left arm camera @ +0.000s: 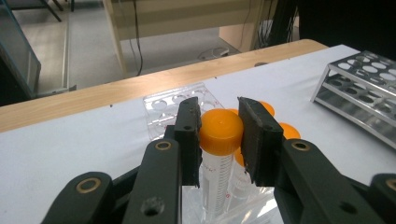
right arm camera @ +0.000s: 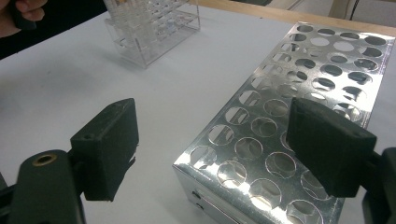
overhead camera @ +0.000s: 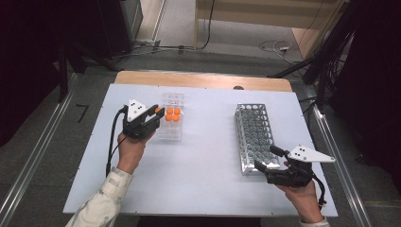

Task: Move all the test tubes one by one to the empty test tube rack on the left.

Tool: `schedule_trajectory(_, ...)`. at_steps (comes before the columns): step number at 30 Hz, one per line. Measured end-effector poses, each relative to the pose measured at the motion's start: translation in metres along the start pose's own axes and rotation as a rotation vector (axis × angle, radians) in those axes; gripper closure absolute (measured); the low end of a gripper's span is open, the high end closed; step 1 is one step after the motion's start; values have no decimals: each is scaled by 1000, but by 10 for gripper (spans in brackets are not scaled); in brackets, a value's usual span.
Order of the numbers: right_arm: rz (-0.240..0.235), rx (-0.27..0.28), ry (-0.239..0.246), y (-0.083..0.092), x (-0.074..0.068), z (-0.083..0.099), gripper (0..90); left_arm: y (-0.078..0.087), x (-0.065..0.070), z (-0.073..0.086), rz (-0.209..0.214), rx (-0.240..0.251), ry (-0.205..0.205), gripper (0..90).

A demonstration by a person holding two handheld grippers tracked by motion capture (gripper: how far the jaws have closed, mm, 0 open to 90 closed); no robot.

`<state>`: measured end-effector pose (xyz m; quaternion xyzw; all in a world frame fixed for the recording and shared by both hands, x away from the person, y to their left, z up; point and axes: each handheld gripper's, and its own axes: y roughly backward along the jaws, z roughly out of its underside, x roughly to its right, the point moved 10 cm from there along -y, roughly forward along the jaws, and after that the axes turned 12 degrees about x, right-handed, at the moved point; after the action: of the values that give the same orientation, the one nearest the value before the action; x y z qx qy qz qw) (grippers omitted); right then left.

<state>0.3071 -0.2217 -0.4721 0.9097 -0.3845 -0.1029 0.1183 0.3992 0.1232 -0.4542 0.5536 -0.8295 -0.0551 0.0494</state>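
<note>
The left hand-held gripper (left arm camera: 218, 135) is clamped on the orange cap of a centrifuge tube (left arm camera: 219, 133), which stands upright between its pads over the clear acrylic rack (overhead camera: 170, 124) on the white worktop (overhead camera: 198, 161), other orange-capped tubes just behind it. The right hand-held gripper (right arm camera: 231, 154) hangs wide open, holding nothing, its jaws astride the near corner of the metal tube rack (right arm camera: 299, 84)

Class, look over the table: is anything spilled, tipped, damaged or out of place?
Nothing stands out. The clear rack and metal rack stand flat and apart. The left gripper holds one orange-capped tube upright; the other caps sit level.
</note>
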Motion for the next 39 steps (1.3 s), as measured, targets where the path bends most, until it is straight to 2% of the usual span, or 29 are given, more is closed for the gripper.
schedule_trajectory(10, 1, -5, 0, 0, 0, 1, 157, -2, 2, 5, 2, -13, -5, 690)
schedule_trajectory(14, 2, -4, 1, 0, 0, 1, 157, -1, 2, 5, -16, -16, -5, 524)
schedule_trajectory(17, 4, -4, -2, 0, 0, 1, 157, 2, 1, 4, -31, -12, 2, 476)
schedule_trajectory(22, 7, -2, -4, 0, 1, 1, 157, 5, 0, 4, -37, -11, 14, 444)
schedule_trajectory(31, 18, 1, -1, 0, 4, 1, 157, 14, 6, 5, -6, -13, 40, 357)
schedule_trajectory(39, 54, -2, -19, -1, 16, 5, 157, 20, 9, 11, 6, -19, 67, 300)
